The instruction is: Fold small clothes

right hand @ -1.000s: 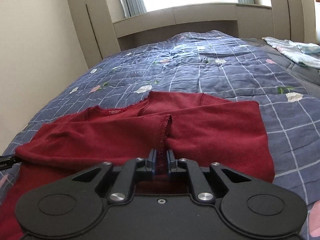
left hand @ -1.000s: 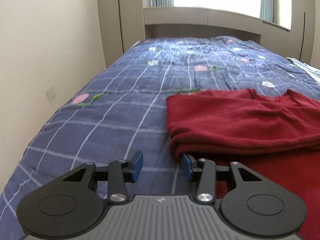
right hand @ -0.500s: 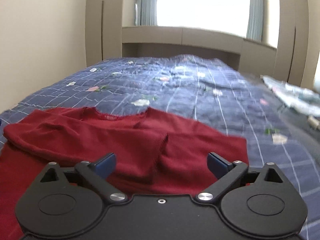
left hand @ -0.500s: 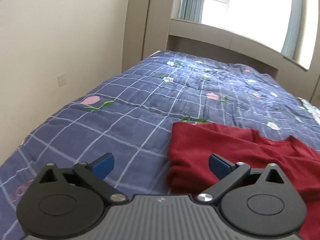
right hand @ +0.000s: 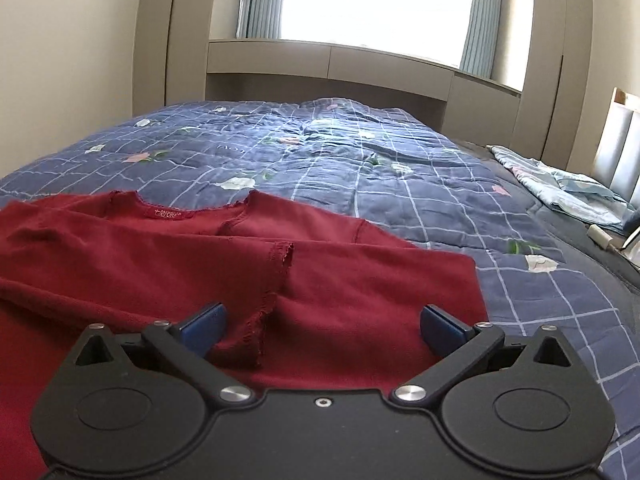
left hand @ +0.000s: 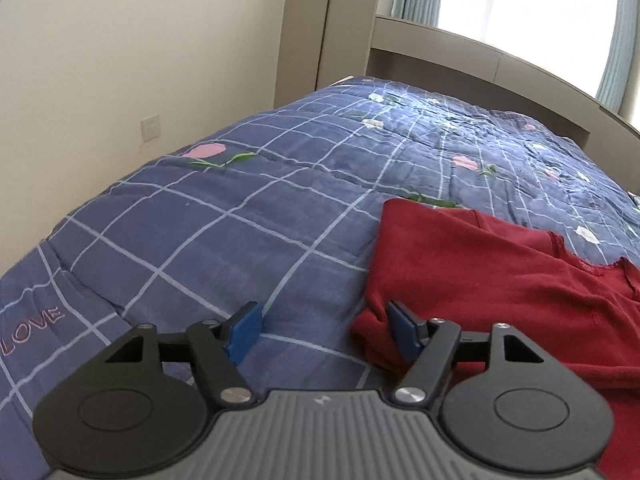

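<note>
A dark red long-sleeved top (left hand: 500,280) lies spread on the blue checked quilt (left hand: 240,220), its sleeves folded in across the body. My left gripper (left hand: 324,324) hovers at the top's folded left edge. Its jaws are closing with only quilt between them, and the right pad (left hand: 404,330) is over that edge. In the right wrist view the top (right hand: 360,280) fills the foreground, collar label (right hand: 168,213) at the far side. My right gripper (right hand: 324,322) stands wide open over it. The frayed sleeve cuff (right hand: 276,264) lies loose between the pads, touched by neither.
A cream wall with a socket (left hand: 151,127) runs along the bed's left side. Wardrobes and a window ledge (right hand: 328,60) stand beyond the far end. A crumpled light blue cloth (right hand: 568,188) lies at the right edge by a padded headboard (right hand: 624,136).
My right gripper let go of the sleeve cuff and opened wide; the cuff now lies on the top. My left gripper opened wide, then narrowed a little. Both views have rolled.
</note>
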The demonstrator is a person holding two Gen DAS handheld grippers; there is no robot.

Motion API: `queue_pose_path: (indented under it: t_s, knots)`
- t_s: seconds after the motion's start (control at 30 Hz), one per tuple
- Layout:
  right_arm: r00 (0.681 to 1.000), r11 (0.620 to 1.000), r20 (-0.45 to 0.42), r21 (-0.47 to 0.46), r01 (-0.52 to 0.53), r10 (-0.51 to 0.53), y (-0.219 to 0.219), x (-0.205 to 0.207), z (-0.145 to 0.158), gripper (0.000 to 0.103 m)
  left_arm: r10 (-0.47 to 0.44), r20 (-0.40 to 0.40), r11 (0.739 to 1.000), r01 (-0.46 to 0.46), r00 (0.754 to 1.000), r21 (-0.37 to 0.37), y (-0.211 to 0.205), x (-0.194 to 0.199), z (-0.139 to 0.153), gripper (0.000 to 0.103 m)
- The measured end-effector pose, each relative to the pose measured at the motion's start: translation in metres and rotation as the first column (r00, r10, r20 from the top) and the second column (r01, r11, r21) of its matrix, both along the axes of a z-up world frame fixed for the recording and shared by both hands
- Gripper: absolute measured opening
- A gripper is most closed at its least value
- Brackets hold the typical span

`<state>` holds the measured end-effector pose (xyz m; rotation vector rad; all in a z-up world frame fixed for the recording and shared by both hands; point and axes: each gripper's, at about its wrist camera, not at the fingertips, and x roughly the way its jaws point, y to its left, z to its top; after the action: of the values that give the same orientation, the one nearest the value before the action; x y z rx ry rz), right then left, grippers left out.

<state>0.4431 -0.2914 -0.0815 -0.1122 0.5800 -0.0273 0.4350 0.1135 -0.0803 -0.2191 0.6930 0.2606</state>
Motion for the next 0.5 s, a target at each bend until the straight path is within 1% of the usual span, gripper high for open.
queue_pose_path:
  t_s: [0.1, 0.17, 0.2, 0.23, 0.3, 0.37, 0.4, 0.43, 0.5]
  knots:
    - [1.0, 1.0, 0.001, -0.01, 0.0, 0.0, 0.002, -0.001, -0.003, 0.102, 0.008, -0.003, 1.0, -0.008, 1.0, 0.013, -0.001, 0.001, -0.001, 0.077]
    - [1.0, 1.0, 0.002, -0.007, 0.001, -0.001, 0.002, -0.001, -0.004, 0.102, 0.02, -0.005, 1.0, -0.02, 1.0, 0.015, 0.0, 0.0, -0.001, 0.081]
    - [1.0, 1.0, 0.003, -0.006, 0.001, -0.001, 0.002, -0.001, -0.003, 0.102, 0.024, -0.001, 1.0, -0.024, 1.0, 0.013, 0.0, -0.001, 0.0, 0.082]
    - [1.0, 1.0, 0.009, -0.005, 0.001, -0.001, 0.002, -0.002, -0.001, 0.102, 0.029, 0.002, 1.0, -0.029, 1.0, 0.008, 0.0, -0.003, 0.003, 0.083]
    - [0.999, 1.0, 0.043, -0.004, 0.002, -0.002, 0.001, -0.009, 0.005, 0.102, 0.04, 0.019, 0.999, -0.04, 0.999, 0.001, 0.001, -0.011, 0.011, 0.087]
    - [0.997, 1.0, 0.073, -0.003, 0.009, -0.009, 0.0, -0.018, 0.011, 0.102, 0.041, 0.052, 0.999, -0.043, 0.998, 0.031, -0.002, -0.021, 0.018, 0.098]
    - [0.997, 1.0, 0.073, -0.007, 0.018, -0.017, -0.001, -0.021, 0.013, 0.102, 0.039, 0.059, 0.997, -0.042, 0.997, 0.057, -0.005, -0.025, 0.019, 0.098]
    - [0.998, 0.999, 0.06, -0.019, 0.025, -0.024, -0.001, -0.023, 0.013, 0.102, 0.028, 0.047, 0.995, -0.032, 0.998, 0.09, -0.008, -0.027, 0.018, 0.098]
    - [1.0, 0.999, 0.009, -0.049, 0.023, -0.023, -0.001, -0.023, 0.009, 0.102, 0.027, -0.016, 0.989, -0.024, 1.0, 0.146, -0.01, -0.022, 0.012, 0.098]
